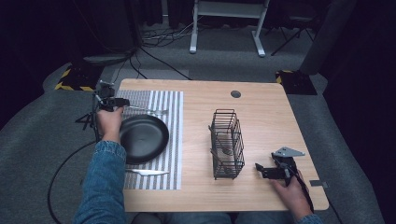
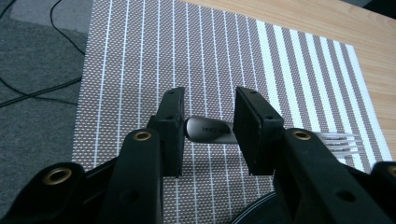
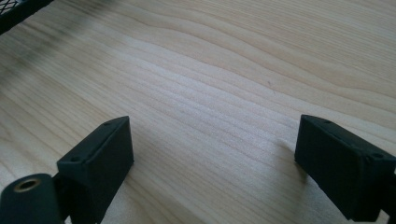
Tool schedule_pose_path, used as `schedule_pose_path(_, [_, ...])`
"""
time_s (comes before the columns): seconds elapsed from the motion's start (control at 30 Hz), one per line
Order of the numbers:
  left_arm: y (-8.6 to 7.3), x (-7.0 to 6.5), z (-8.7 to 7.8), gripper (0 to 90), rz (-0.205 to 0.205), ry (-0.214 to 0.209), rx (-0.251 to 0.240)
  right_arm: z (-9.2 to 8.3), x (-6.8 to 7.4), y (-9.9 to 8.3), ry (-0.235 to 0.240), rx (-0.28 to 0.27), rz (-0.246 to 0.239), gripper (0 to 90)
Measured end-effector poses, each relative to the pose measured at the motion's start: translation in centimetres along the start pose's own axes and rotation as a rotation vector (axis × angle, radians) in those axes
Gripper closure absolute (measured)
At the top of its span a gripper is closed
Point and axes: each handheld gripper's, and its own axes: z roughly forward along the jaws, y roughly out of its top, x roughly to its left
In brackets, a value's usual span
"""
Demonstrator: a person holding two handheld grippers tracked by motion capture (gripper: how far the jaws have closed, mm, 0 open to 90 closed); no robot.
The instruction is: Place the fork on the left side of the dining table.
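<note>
One fork (image 2: pixel 210 131), one plate (image 1: pixel 144 137), one knife (image 1: pixel 147 172)

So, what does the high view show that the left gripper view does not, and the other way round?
The high view adds the wire basket with cutlery in it, a knife on the near end of the placemat, the right gripper with its jaws wide apart, and the whole black plate. The left gripper view adds close detail: the handle end of the fork seen between the parted jaws of the left gripper, lying flat. Both share the placemat, fork, plate and wooden table.
</note>
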Motion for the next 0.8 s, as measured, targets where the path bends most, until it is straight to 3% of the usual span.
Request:
schedule_pose_path(0.23, [0.0, 0.2, 0.0, 59.6, -0.013, 0.006, -0.013, 0.0, 0.0, 0.0, 0.0, 0.0, 0.0, 11.5])
schedule_pose_path(0.5, [0.1, -0.4, -0.8, 57.4, 0.014, -0.005, -0.029, 0.0, 0.0, 0.0, -0.001, -0.001, 0.0, 11.6])
schedule_pose_path(0.8, [-0.6, -2.2, -3.8, 56.7, 0.106, -0.006, -0.082, 0.0, 0.0, 0.0, -0.001, -0.001, 0.0, 11.7])
